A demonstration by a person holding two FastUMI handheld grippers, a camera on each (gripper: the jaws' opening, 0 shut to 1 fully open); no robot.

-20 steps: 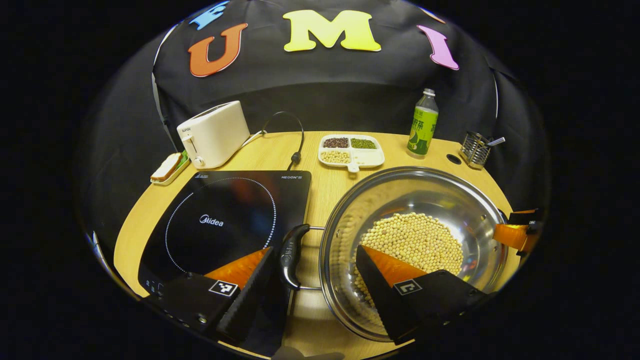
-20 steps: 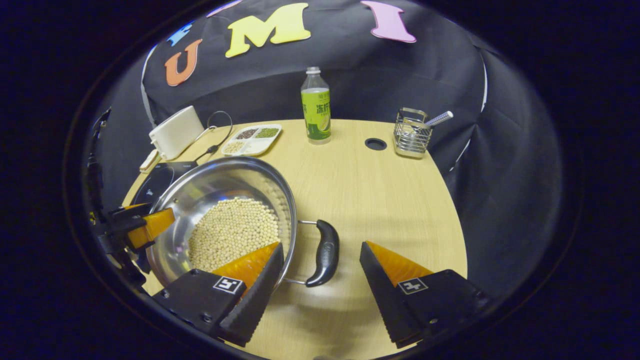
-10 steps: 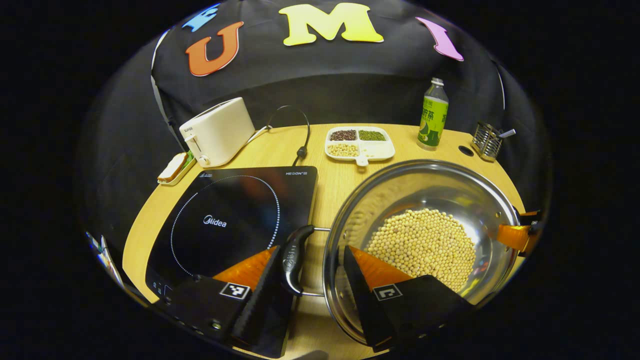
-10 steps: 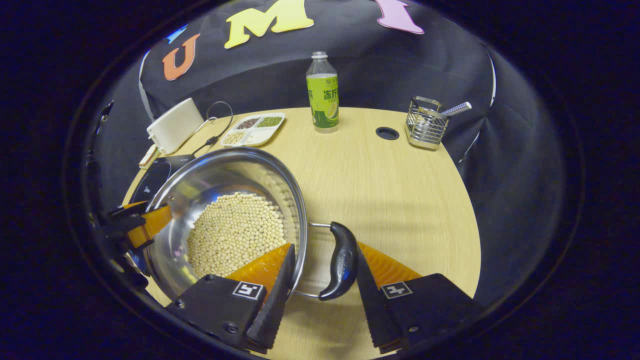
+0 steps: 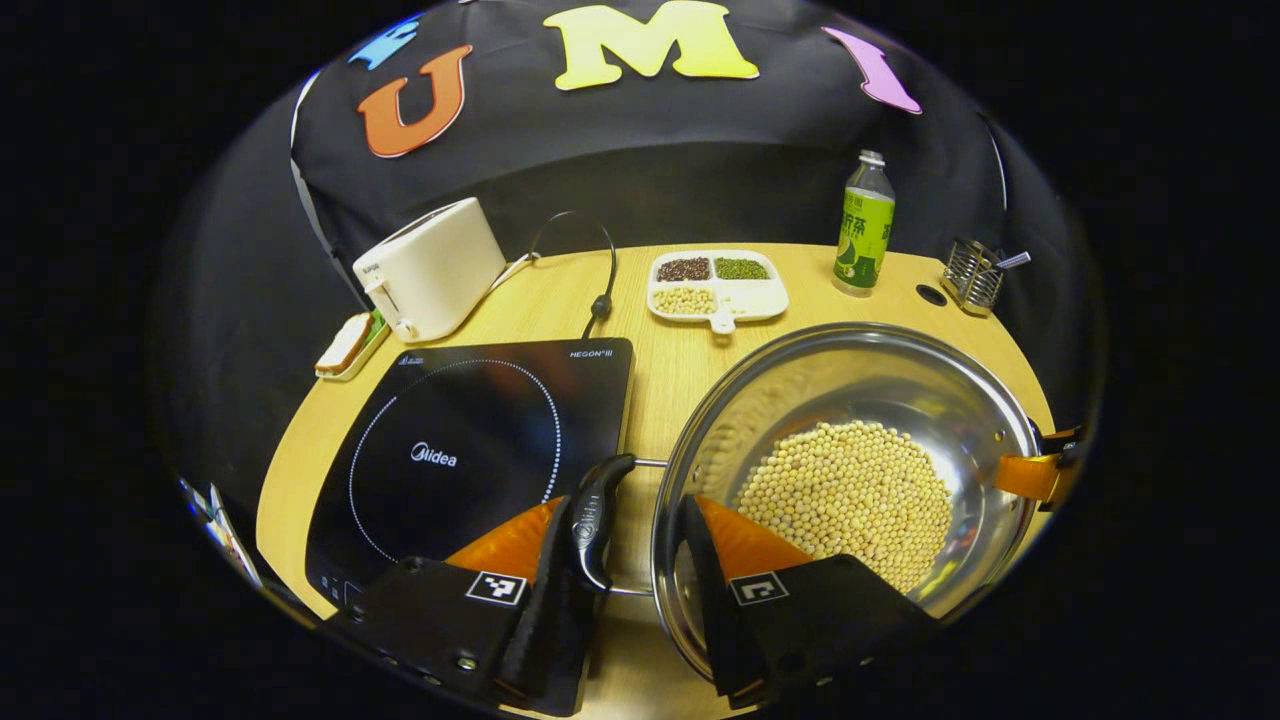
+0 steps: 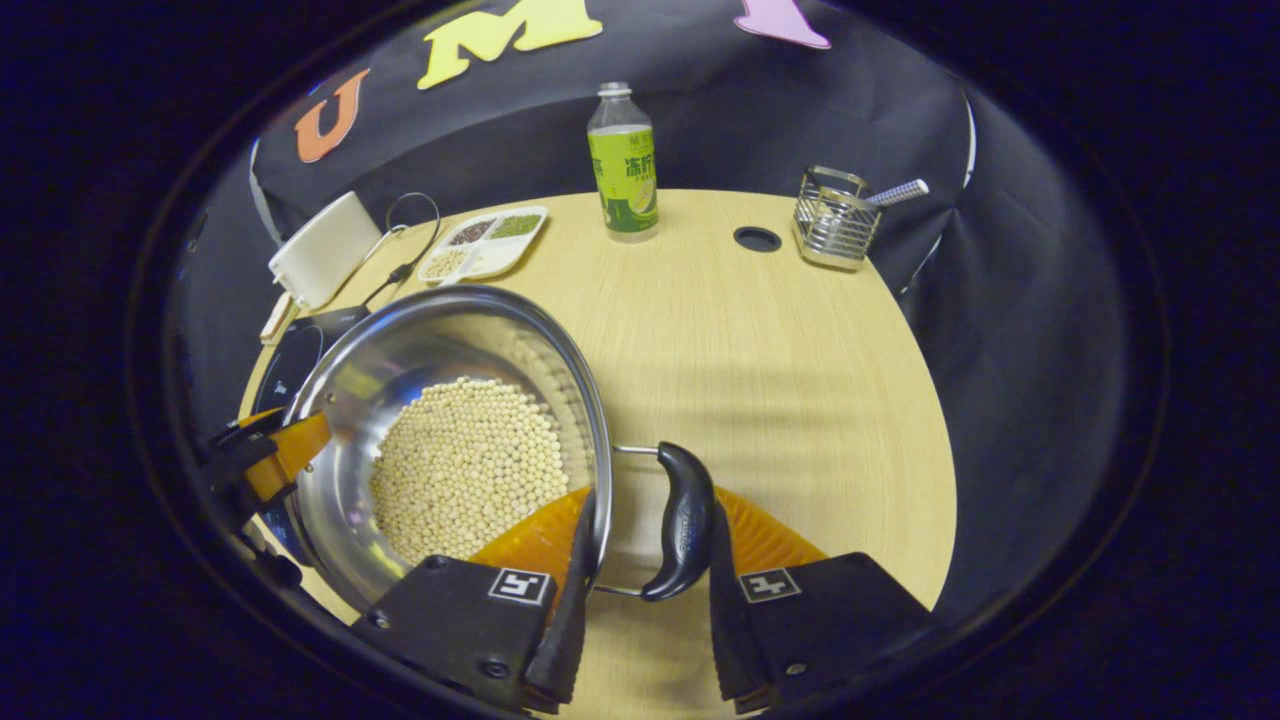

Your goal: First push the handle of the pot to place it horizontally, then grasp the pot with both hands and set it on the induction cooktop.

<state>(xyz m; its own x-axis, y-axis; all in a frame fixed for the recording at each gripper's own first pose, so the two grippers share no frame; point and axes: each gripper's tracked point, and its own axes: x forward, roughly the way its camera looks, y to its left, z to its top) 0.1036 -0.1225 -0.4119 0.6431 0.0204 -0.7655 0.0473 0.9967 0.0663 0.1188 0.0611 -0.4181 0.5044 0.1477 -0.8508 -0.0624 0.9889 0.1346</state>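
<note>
A steel pot (image 5: 870,390) full of pale soybeans stands on the wooden table, right of the black induction cooktop (image 5: 470,440). My left gripper (image 5: 625,545) is shut across the pot's left black handle (image 5: 597,515). One finger is outside the handle and the other inside the pot wall. In the right gripper view my right gripper (image 6: 648,548) clamps the other handle (image 6: 685,520) and the pot (image 6: 440,340) wall the same way. The right gripper (image 5: 1035,472) appears at the pot's far rim, and the left gripper (image 6: 270,458) beyond the pot. The cooktop (image 6: 300,355) peeks out behind it.
Along the back of the table (image 6: 760,360) stand a white toaster (image 5: 430,265) with its cord (image 5: 600,300), a sectioned tray of beans (image 5: 715,285), a green bottle (image 5: 865,225) and a wire holder (image 5: 972,280). A small dish with bread (image 5: 345,345) lies at the left edge.
Both grippers went from wide open to shut, each closing over a handle and the pot wall. Both views moved slightly closer to the pot.
</note>
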